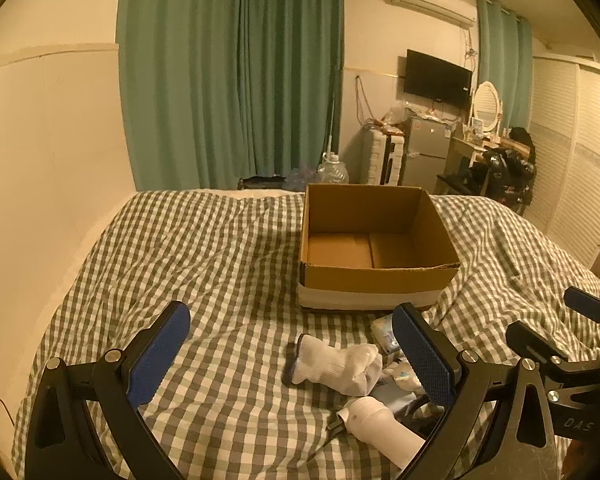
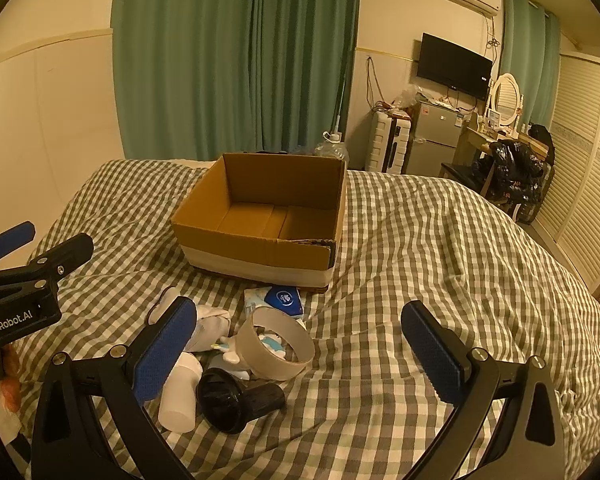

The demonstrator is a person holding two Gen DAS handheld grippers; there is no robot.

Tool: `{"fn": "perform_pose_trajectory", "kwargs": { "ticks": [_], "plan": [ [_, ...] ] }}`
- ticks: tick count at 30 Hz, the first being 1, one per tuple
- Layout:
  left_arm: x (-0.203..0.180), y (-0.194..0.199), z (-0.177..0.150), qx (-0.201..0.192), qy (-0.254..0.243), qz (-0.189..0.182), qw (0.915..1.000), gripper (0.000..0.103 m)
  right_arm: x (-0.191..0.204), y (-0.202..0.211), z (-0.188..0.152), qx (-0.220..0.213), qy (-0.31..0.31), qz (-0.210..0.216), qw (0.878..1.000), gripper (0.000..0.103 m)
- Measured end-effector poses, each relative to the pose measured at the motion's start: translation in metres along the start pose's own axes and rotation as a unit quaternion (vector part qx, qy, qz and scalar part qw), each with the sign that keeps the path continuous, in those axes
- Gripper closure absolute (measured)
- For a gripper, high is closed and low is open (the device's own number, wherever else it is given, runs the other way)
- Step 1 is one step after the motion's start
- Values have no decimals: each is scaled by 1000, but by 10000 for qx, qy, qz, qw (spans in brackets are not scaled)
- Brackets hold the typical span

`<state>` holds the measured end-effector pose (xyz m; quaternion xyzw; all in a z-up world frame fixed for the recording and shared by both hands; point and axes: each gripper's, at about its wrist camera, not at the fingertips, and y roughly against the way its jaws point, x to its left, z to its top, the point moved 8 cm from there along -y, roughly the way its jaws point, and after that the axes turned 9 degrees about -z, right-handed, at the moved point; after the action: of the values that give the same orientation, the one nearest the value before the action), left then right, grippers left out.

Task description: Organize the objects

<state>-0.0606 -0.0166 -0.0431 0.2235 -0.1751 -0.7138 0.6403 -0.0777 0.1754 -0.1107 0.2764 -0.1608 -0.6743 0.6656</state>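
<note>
Bed [image 1: 220, 264], covered in a green and white checked sheet; bears all items listed below

Cardboard box [image 1: 380, 280]: open top, nothing inside, lower band white; at 12 o'clock from the pile of loose items, near it but apart

Sock [image 1: 336, 364]: white, rolled, lying on the sheet at 6 o'clock from the box, on the 9 o'clock edge of the pile

Tissue pack [image 2: 280, 300]: blue and white, just in front of the box's near wall, at 12 o'clock from the tape roll

Tape roll [image 2: 276, 344]: wide tan ring, tilted on its edge, leaning over small white and blue items that cannot be made out

Black attachment [image 2: 236, 400]: funnel shaped, lying on its side at 6 o'clock from the tape roll

White bottle [image 2: 180, 396]: lying on the sheet, just at 9 o'clock of the black attachment, partly behind a gripper finger

Left gripper [image 1: 292, 356]: fingers spread wide, holding nothing, hovering over the sock

Right gripper [image 2: 300, 352]: fingers spread wide, holding nothing, hovering over the tape roll

Behind the bed: green curtain [image 1: 228, 72], wall television [image 2: 454, 65], small fridge [image 2: 436, 138]
</note>
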Motion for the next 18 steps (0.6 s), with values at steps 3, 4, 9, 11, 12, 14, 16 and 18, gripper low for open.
{"fn": "perform_pose_trajectory", "kwargs": {
  "ticks": [3, 4, 9, 11, 12, 14, 16, 18],
  "plan": [
    [-1, 5, 1, -54, -36, -7, 10000, 0, 2, 2, -2, -9, 55, -17, 10000, 0],
    [-1, 7, 2, -63, -32, -20, 10000, 0, 2, 1, -2, 4, 63, -31, 10000, 0],
    [3, 10, 1, -72, -9, 54, 10000, 0, 3, 3, -7, 82, 66, -5, 9999, 0],
    [3, 10, 0, -69, -15, 58, 10000, 0, 3, 4, -7, 108, 56, 5, 9999, 0],
    [3, 10, 0, -88, -15, 35, 10000, 0, 3, 5, -7, 106, 49, 18, 9999, 0],
    [2, 11, 0, -115, -29, 14, 9999, 0, 4, 7, -8, 105, 43, 48, 9999, 0],
    [1, 10, -2, -109, -51, -16, 9999, 0, 4, 6, -10, 135, 52, 48, 9999, 0],
    [1, 8, -4, -82, -49, -32, 9999, 0, 6, 4, -12, 194, 75, 55, 9998, 0]
  ]
}}
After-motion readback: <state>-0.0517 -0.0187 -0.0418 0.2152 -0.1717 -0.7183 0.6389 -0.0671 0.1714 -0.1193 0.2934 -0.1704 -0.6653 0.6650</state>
